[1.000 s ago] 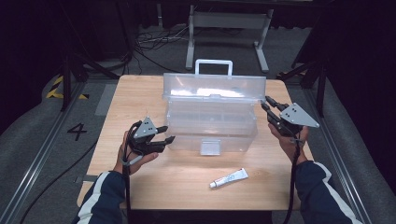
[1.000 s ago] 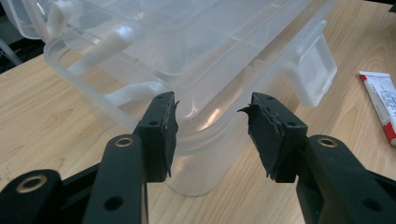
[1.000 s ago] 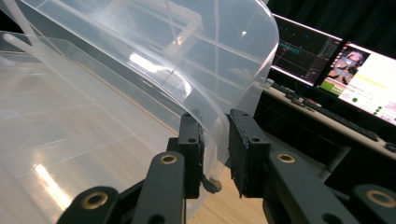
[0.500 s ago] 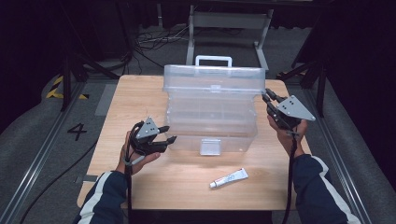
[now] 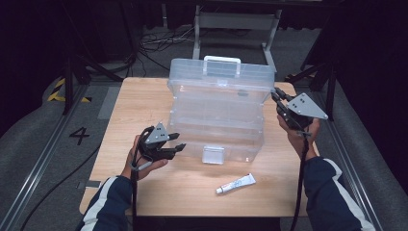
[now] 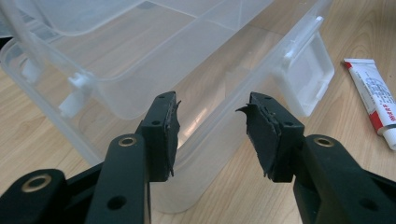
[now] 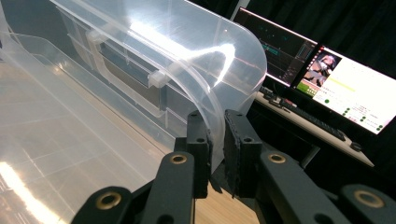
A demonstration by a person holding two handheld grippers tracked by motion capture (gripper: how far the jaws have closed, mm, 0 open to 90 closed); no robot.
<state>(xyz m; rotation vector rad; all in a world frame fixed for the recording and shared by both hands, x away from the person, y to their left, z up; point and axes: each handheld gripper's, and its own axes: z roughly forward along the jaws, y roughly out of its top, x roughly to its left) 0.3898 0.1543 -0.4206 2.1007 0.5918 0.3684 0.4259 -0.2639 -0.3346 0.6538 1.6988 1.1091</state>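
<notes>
A clear plastic toolbox (image 5: 216,137) stands mid-table with its lid (image 5: 219,79) raised nearly upright, white handle (image 5: 221,60) on top. My right gripper (image 5: 276,95) is at the lid's right end. In the right gripper view the lid's curved edge (image 7: 212,93) sits between the jaws of the right gripper (image 7: 215,120); they have just been closing and grip it. My left gripper (image 5: 177,142) rests at the box's front left, open. In the left gripper view the left gripper (image 6: 212,109) has nothing between its pads, and the box wall (image 6: 210,154) lies just beyond.
A white tube (image 5: 235,184) lies on the wooden table (image 5: 144,101) in front of the box, right of its front latch (image 5: 213,155). Monitors (image 7: 327,70) and a keyboard sit on a desk beyond the lid. Dark floor, cables and a metal frame surround the table.
The lid has swung up from a low tilt to nearly upright. My right gripper rose with its edge. The left gripper stayed put.
</notes>
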